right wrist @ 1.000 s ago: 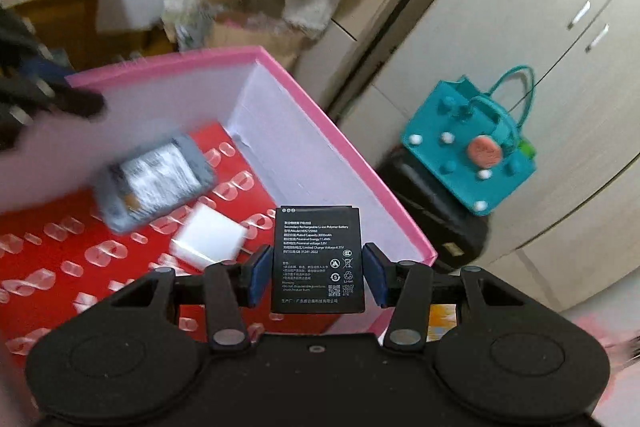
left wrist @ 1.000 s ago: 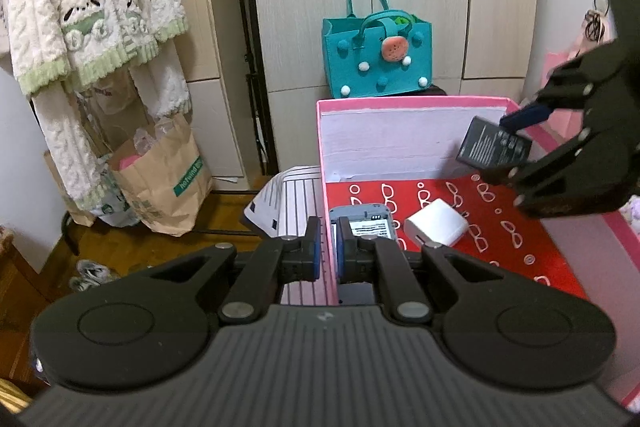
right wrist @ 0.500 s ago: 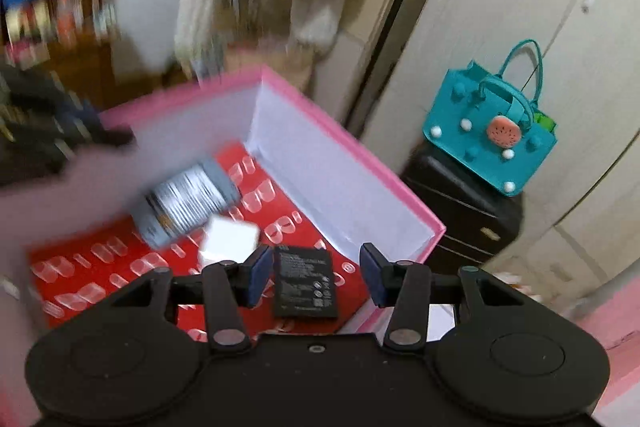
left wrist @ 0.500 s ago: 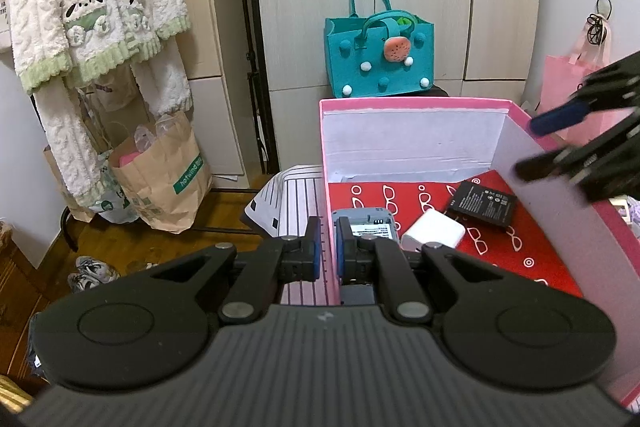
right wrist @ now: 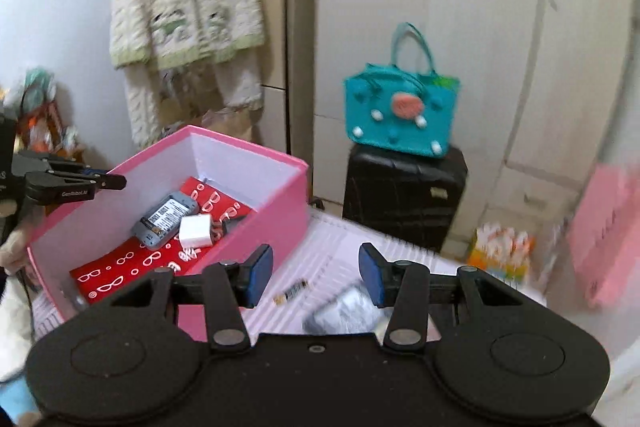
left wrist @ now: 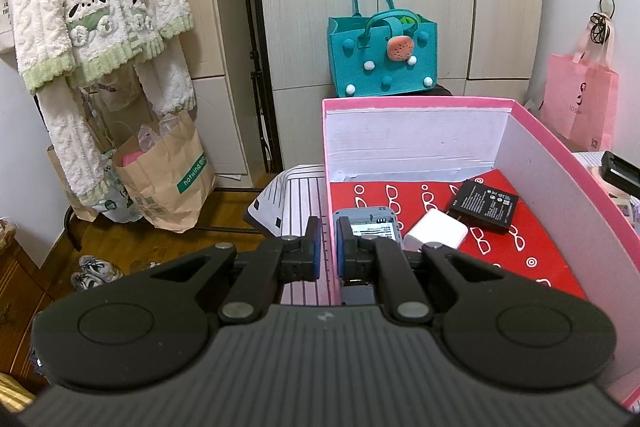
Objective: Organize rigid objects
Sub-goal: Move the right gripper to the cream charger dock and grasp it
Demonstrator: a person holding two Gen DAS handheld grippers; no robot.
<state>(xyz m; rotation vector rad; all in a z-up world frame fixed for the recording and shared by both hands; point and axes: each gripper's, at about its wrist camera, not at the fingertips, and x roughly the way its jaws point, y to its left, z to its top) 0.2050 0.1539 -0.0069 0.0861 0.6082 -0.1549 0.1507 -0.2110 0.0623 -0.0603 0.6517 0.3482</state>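
The pink cardboard box with white inner walls and a red, glasses-patterned floor [left wrist: 416, 131] holds three things. The flat black rectangular battery [left wrist: 483, 201] lies on the red floor toward the box's far right corner. The small white plastic charger cube [left wrist: 436, 234] sits just beside the battery, on its near left side. The grey battery pack with a white printed label [left wrist: 370, 223] lies against the box's left wall, next to the cube.

My left claw [left wrist: 326, 247] is clenched on the box's left wall, one blue pad outside, one inside. My right claw [right wrist: 316, 275] is released, its blue pads wide apart and holding nothing, outside the box to its right, above the striped pale sheet [right wrist: 332, 247] under the box. On that sheet, right of the box, lie a small dark stick-like item [right wrist: 291, 291] and a blurred grey wrapped object [right wrist: 348, 311]. Behind the box a teal felt handbag [right wrist: 400, 115] rests on a black suitcase [right wrist: 404, 195].
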